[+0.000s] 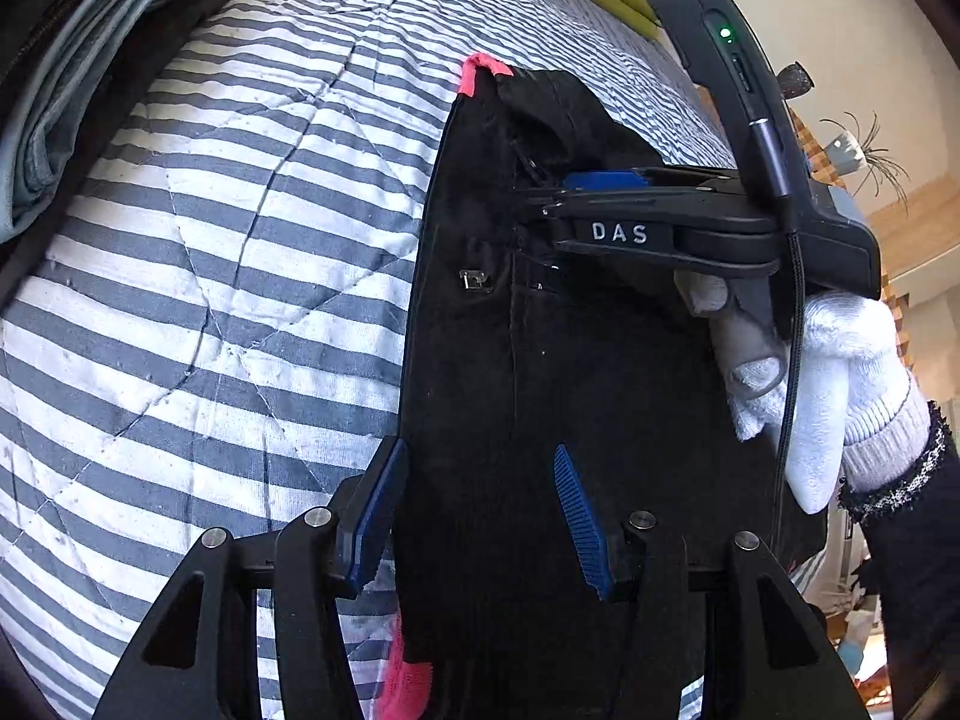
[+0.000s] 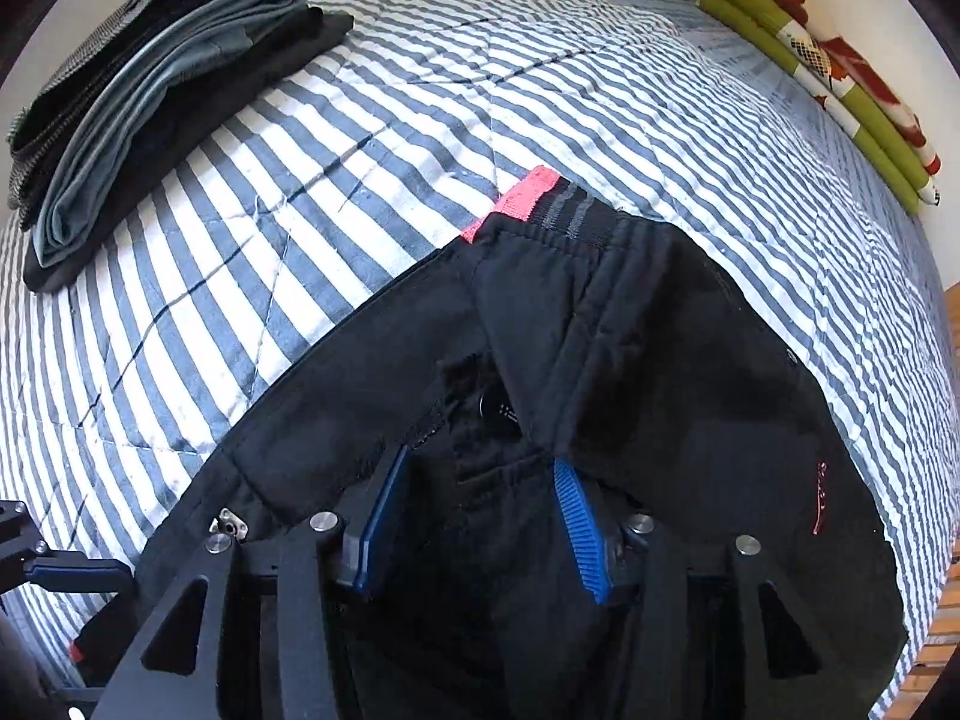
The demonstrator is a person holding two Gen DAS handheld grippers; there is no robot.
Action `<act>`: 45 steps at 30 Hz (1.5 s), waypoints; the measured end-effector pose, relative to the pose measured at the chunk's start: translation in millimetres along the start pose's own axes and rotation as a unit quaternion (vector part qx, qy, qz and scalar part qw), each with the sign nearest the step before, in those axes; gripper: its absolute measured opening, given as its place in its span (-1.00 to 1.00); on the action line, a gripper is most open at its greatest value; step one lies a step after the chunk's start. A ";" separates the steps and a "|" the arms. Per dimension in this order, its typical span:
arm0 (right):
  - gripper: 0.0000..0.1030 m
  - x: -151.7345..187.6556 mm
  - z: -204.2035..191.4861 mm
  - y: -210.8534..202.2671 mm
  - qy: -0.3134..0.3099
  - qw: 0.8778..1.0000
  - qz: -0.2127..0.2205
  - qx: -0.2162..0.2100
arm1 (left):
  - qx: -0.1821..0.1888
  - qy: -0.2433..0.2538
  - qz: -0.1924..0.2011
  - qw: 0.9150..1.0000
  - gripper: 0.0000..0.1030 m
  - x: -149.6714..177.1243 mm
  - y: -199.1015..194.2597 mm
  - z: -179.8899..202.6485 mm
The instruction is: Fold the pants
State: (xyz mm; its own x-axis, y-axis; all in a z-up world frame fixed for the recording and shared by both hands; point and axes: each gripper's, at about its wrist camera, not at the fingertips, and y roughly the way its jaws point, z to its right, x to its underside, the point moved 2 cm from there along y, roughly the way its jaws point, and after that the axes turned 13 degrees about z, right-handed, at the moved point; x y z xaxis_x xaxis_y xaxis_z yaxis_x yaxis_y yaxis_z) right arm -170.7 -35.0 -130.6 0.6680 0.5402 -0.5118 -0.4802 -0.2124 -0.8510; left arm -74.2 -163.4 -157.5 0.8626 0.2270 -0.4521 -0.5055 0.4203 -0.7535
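Black pants (image 1: 600, 360) lie on a grey-and-white striped bedspread (image 1: 210, 240), with a pink tab (image 1: 480, 69) at the waistband corner. My left gripper (image 1: 480, 516) is open, its fingers straddling the pants' left edge. My right gripper (image 1: 543, 204), held by a white-gloved hand (image 1: 840, 372), reaches in at the fly. In the right wrist view the right gripper (image 2: 480, 516) is open with pants fabric (image 2: 690, 360) between its fingers. A waistband flap is turned over beside the right blue pad (image 2: 576, 528). The pink tab (image 2: 528, 195) lies just beyond.
A stack of folded clothes (image 2: 150, 96) sits at the bed's far left. Folded green and red cloth (image 2: 840, 72) lies at the far right by the wall. Part of the left gripper (image 2: 78, 570) shows at the lower left. The bed's right edge drops to a wooden floor (image 2: 948, 600).
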 end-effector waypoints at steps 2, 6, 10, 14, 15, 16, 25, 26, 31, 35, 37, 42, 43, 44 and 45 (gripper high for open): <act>-0.22 -0.4 8.0 0.5 0.019 1.000 -0.001 -0.017 | 0.000 0.005 -0.001 1.000 0.05 0.6 -1.6 0.2; -0.40 0.2 24.8 -0.2 0.056 0.998 0.004 -0.040 | 0.006 -0.005 -0.003 1.000 0.05 5.7 -7.5 -4.9; -0.46 -2.2 22.4 2.0 0.048 0.998 0.003 -0.028 | 0.005 -0.004 -0.003 1.000 0.05 7.7 -11.5 -7.7; -0.93 -6.1 24.3 -7.4 0.057 0.998 0.016 -0.039 | 0.004 0.006 -0.001 1.000 0.05 10.5 -11.8 -6.5; -0.93 -6.3 26.9 -9.9 0.061 0.997 0.019 -0.035 | 0.003 0.006 -0.002 1.000 0.05 11.5 -13.0 -7.2; -0.93 -6.1 29.7 -11.7 0.064 0.997 0.021 -0.031 | 0.005 0.004 -0.003 1.000 0.05 13.5 -15.1 -8.4; -0.94 -3.6 11.4 -59.4 0.084 0.978 0.088 -0.170 | 0.046 -0.044 -0.014 0.998 0.05 14.0 -16.1 -26.3; -0.94 -1.1 2.6 -59.4 0.068 0.978 0.086 -0.175 | 0.050 -0.050 -0.015 0.997 0.04 14.3 -16.9 -27.9; -0.93 13.1 -33.0 -56.8 -0.015 0.984 0.081 -0.161 | 0.053 -0.054 -0.015 0.997 0.05 13.0 -17.3 -31.3; -0.93 24.6 -43.7 -56.8 -0.041 0.985 0.076 -0.146 | 0.050 -0.047 -0.013 0.998 0.05 14.8 -19.7 -31.5; -0.93 26.4 -47.5 -57.7 -0.054 0.985 0.076 -0.144 | 0.051 -0.049 -0.012 0.997 0.05 14.6 -19.7 -33.2; -0.93 28.6 -62.9 -62.9 -0.102 0.982 0.079 -0.135 | 0.048 -0.049 -0.009 0.998 0.05 13.8 -12.3 -26.8; -0.93 29.4 -66.1 -62.0 -0.109 0.982 0.075 -0.137 | 0.047 -0.048 -0.008 0.998 0.05 14.2 -12.2 -26.4; -0.93 30.8 -69.3 -61.1 -0.115 0.981 0.072 -0.137 | 0.047 -0.047 -0.008 0.998 0.05 14.5 -11.6 -24.8; -0.93 32.2 -72.2 -60.2 -0.123 0.981 0.071 -0.133 | 0.047 -0.046 -0.007 0.998 0.05 15.0 -11.3 -23.6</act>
State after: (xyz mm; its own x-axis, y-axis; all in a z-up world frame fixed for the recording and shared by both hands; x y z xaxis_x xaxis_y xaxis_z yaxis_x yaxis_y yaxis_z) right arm -79.2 -63.6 -104.4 0.4324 0.6626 -0.6116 -0.3717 -0.4870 -0.7903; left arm -56.1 -185.5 -167.0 0.8701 0.2975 -0.3929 -0.4926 0.5034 -0.7099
